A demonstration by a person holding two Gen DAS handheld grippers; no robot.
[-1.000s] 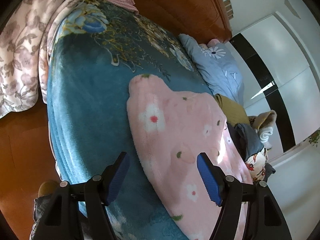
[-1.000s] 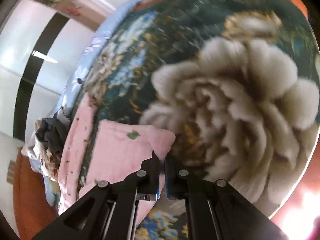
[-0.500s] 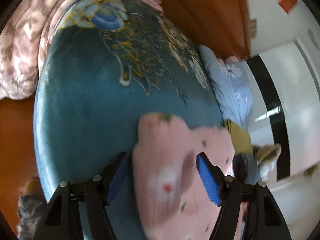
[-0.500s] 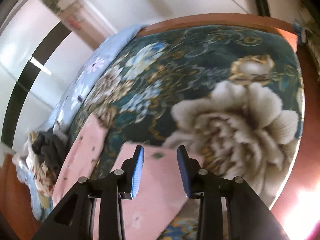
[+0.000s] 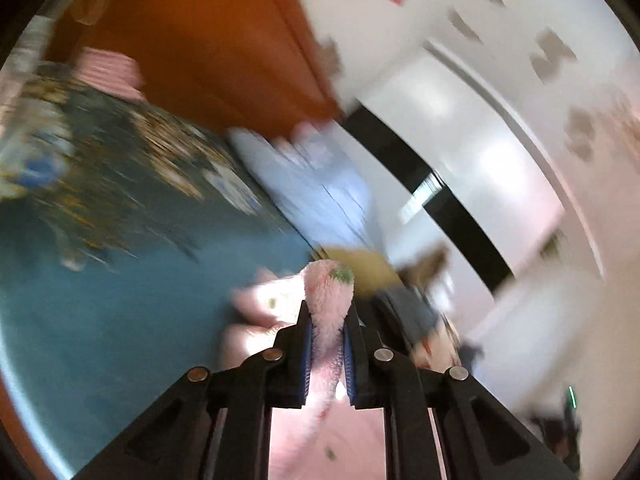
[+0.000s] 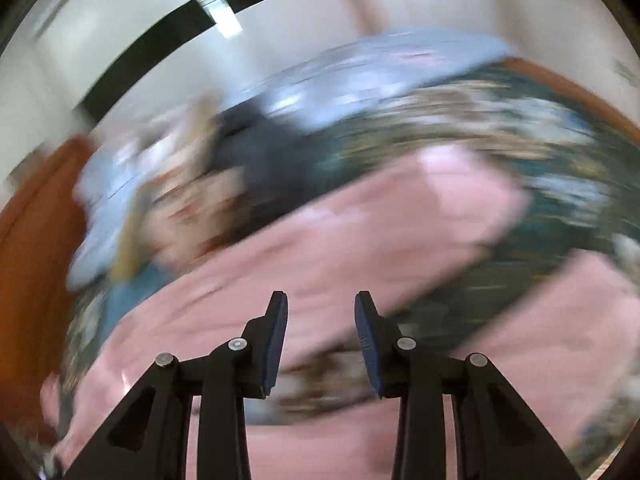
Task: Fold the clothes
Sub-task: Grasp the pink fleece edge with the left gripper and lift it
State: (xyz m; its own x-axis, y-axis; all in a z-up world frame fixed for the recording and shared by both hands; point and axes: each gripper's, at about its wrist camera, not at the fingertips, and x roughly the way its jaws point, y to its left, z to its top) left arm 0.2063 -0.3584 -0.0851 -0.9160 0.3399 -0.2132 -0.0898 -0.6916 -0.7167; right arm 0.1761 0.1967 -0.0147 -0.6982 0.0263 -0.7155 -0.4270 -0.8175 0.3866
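A fluffy pink garment with small flower prints [image 5: 328,292] lies on a teal floral blanket [image 5: 120,304] that covers the bed. My left gripper [image 5: 326,320] is shut on a raised end of the pink garment, which sticks out between the blue pads. In the right wrist view the pink garment [image 6: 360,232] spreads across the blanket [image 6: 520,128], blurred by motion. My right gripper [image 6: 320,312] is open and empty just above the pink cloth.
A heap of other clothes [image 6: 208,168] and a light blue pillow [image 5: 312,184] lie at the far side of the bed. A wooden headboard [image 5: 208,48] stands behind. A white and black wardrobe [image 5: 460,152] is beyond the bed.
My left gripper has shut on the end of the pink garment and lifted it. My right gripper had let go of the garment's corner; it stays open and has swung over the cloth.
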